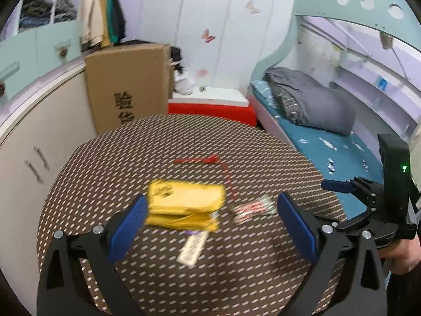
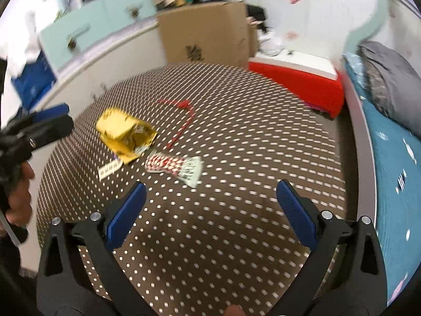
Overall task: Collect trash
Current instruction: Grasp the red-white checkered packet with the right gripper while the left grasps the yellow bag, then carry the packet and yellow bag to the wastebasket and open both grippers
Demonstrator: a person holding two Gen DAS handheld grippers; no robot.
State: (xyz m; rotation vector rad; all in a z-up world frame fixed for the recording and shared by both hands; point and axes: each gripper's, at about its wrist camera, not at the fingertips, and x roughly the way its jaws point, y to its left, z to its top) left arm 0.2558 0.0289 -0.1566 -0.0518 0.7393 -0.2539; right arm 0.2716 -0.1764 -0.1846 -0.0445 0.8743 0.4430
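Observation:
A crumpled yellow wrapper [image 1: 184, 205] [image 2: 123, 134] lies on the brown dotted tablecloth [image 1: 158, 144] [image 2: 250, 131]. Next to it are a red-and-white wrapper [image 1: 252, 208] [image 2: 173, 166], a white paper tag [image 1: 192, 247] [image 2: 109, 169] and a thin red strip [image 1: 210, 163] [image 2: 181, 115]. My left gripper [image 1: 210, 226] is open just above the table, its left pad close to the yellow wrapper, nothing held. My right gripper [image 2: 210, 216] is open too, hanging short of the red-and-white wrapper. The right gripper [image 1: 339, 187] also shows at the left wrist view's right edge, and the left gripper [image 2: 47, 118] at the other view's left edge.
A cardboard box [image 1: 129, 84] [image 2: 208, 31] and a red-and-white box [image 1: 213, 108] [image 2: 297, 76] stand beyond the table. A bed [image 1: 329, 147] [image 2: 394, 171] with a grey duvet runs along the right. White cabinets [image 1: 39, 137] line the left. A hand [image 2: 18, 200] holds the left gripper.

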